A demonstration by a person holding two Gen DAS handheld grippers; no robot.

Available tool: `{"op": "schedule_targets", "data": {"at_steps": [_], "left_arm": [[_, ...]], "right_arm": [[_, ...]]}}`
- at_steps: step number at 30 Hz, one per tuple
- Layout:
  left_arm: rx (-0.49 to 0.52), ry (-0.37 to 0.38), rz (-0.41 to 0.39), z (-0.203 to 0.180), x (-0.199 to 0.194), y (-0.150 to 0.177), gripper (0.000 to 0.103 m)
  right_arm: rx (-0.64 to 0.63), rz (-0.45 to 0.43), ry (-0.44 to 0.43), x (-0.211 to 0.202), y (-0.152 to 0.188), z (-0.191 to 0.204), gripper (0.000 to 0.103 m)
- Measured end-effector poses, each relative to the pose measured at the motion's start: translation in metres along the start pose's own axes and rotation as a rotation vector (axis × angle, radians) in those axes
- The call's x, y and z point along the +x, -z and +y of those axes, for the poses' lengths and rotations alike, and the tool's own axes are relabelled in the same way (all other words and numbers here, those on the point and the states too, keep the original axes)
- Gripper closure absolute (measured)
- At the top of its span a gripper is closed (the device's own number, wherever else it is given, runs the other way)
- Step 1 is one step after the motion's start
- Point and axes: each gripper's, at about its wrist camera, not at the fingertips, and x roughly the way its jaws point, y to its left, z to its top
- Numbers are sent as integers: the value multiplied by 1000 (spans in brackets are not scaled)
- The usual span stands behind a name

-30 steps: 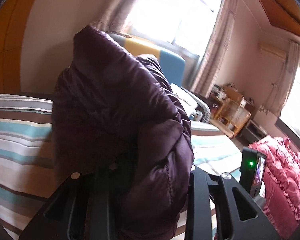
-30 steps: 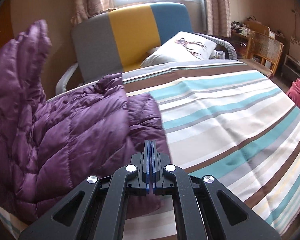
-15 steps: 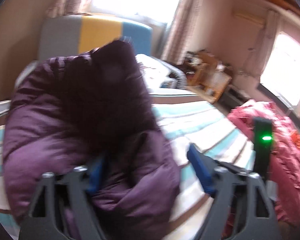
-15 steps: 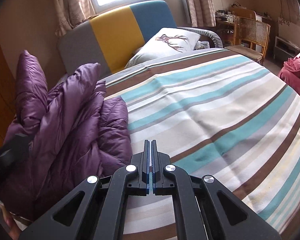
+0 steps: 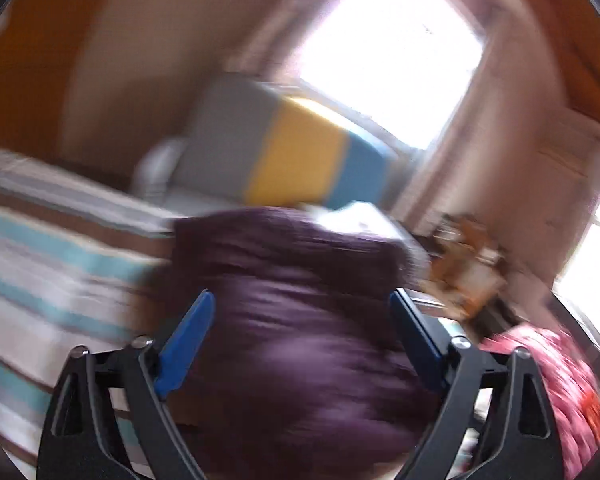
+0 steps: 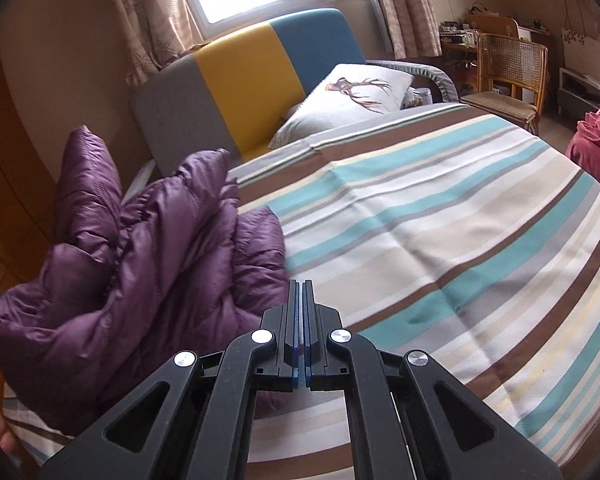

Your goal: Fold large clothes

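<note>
A purple puffer jacket (image 6: 140,272) lies bunched in a heap on the left part of the striped bed (image 6: 460,240). In the blurred left wrist view the jacket (image 5: 300,320) fills the space in front of my left gripper (image 5: 302,308), whose blue-padded fingers (image 5: 188,332) stand wide apart with nothing pinched between them. My right gripper (image 6: 302,292) is shut and empty, just right of the jacket's edge and above the bedspread.
A grey, yellow and blue sofa (image 6: 252,76) with a white deer cushion (image 6: 352,96) stands behind the bed. A rattan chair (image 6: 508,76) and a desk are at the back right. A pink quilt (image 6: 596,140) lies at the right.
My left gripper has opened and let go of the jacket, which dropped from its raised hold into a heap on the bed. The right gripper stayed shut and drew back slightly.
</note>
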Motion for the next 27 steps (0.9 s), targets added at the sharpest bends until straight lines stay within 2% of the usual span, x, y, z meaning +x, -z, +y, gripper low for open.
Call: {"op": "schedule_targets", "data": {"at_steps": [1,2,4,6,12,17,22,25,27], "left_arm": [[-30,-30,21,15,6,1,44],[-80,-38,70,35,15,3,50],[-136,-5,153,51,34,8,58],[-102,51,228,45,53,19,63],[89,64,229,-15,74,35,63],[201,28,234,-39,80,36,63],[288,-14,255,-58,91,39,63],[321,-36,272,-73,94,41,63],[342,-45,284,-81,98,44,62]], "right_arm": [[-5,-2,-6,-1,-1,3,102],[-9,-6,-13,-2,-2,5,102],[-8,-12,-34,-4,-4,9,102],[3,-23,-72,-7,-9,13,102],[-7,-58,-195,-20,-29,24,102],[-50,-18,-209,-11,-40,33,102],[-142,28,-165,6,-46,50,102],[-194,60,-114,22,-45,57,102],[-215,121,-39,44,-40,54,102]]}}
